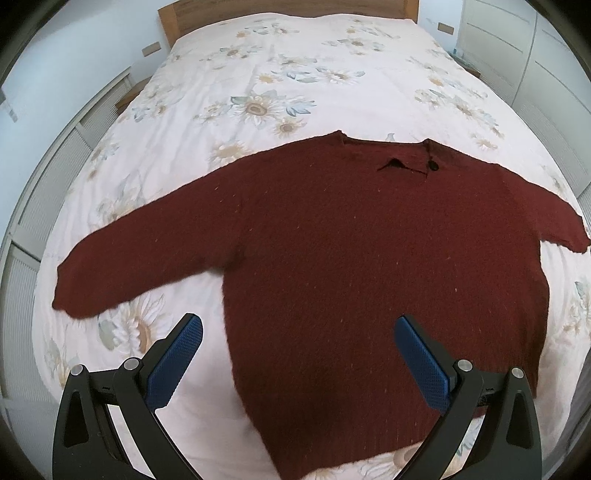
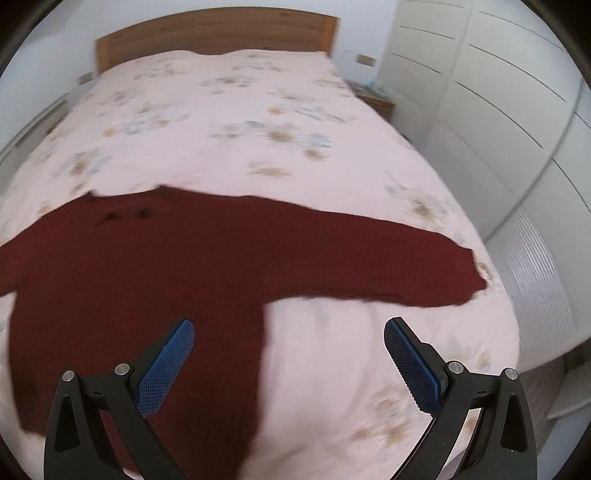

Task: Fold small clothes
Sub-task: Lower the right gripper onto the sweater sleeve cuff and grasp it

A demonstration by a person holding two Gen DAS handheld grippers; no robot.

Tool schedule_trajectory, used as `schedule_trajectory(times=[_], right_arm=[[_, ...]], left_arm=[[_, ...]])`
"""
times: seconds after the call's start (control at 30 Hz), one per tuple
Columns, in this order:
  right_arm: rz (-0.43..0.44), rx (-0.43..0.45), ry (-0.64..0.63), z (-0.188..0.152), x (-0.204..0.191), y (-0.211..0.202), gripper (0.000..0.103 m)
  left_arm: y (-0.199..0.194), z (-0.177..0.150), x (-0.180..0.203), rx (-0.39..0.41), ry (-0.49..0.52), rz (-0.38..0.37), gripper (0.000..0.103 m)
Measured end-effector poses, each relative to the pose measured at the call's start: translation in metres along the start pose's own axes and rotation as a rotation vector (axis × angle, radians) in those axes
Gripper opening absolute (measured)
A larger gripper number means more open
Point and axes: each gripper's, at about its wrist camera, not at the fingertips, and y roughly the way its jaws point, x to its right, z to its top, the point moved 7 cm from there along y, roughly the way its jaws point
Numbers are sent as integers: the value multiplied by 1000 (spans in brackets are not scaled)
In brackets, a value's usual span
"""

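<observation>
A dark red knit sweater (image 1: 351, 251) lies flat on the bed, collar away from me, both sleeves spread out to the sides. My left gripper (image 1: 299, 325) is open and empty, above the sweater's lower left body edge. In the right wrist view the sweater (image 2: 155, 266) fills the left, with its right sleeve (image 2: 388, 266) reaching toward the bed's right edge. My right gripper (image 2: 288, 332) is open and empty, above the sweater's right side seam below the armpit.
The bed has a pale floral cover (image 1: 280, 81) and a wooden headboard (image 2: 214, 33). White wardrobe doors (image 2: 498, 110) stand close on the right. A small nightstand (image 2: 373, 98) sits by the headboard. A radiator or panelled wall (image 1: 55, 177) runs along the left.
</observation>
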Motion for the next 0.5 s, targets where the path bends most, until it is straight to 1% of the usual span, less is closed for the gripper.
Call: schedule_trajectory(times=[0.1,0.27,0.4,0.5], right_arm=[[-23,-28,56,6,43,29,103],[-45,-113,186,6,116,85,103],[-53,-173,287,2,164,130,103],[-40,-212,390,-6,191,162,103]], left_arm=[[12,9,5,-13,5,-10,102],[34,22,14,-35,1,-23,102],[47,29,20,-44,-9,-39,102],[60,30,24,-68,0,-31,102]])
